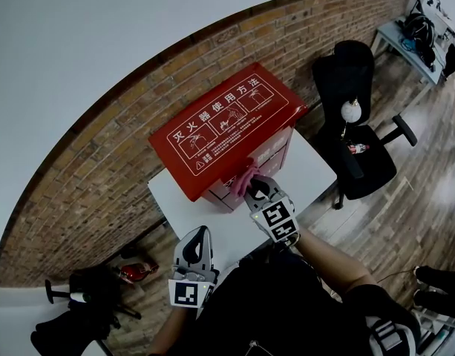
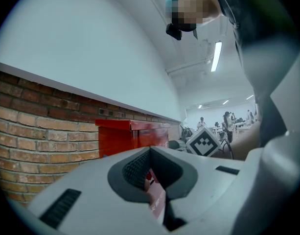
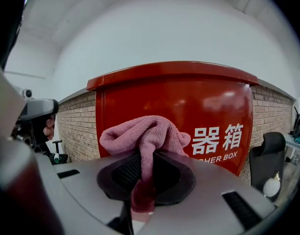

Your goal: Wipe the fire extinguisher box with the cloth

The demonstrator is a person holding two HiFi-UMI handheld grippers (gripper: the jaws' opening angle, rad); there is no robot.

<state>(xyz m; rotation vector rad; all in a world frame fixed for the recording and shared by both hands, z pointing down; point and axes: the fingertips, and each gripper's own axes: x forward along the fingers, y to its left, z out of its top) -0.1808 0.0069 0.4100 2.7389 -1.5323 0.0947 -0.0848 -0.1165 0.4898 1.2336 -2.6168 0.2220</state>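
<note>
The red fire extinguisher box [image 1: 227,128] sits on a white table [image 1: 312,165], backed against the brick wall [image 1: 86,191], its slanted lid carrying white instruction panels. Pressed to its front face, just under the lid's edge, is the pink cloth [image 1: 248,175]. The right gripper [image 1: 254,187] has it pinched, jaws clamped tight on a fold with the rest bunched above the tips. The left gripper [image 1: 200,236] hangs lower, off the table's near-left edge and apart from the box, jaws drawn together with nothing between them. A black office chair [image 1: 361,150] stands to the right of the table.
</note>
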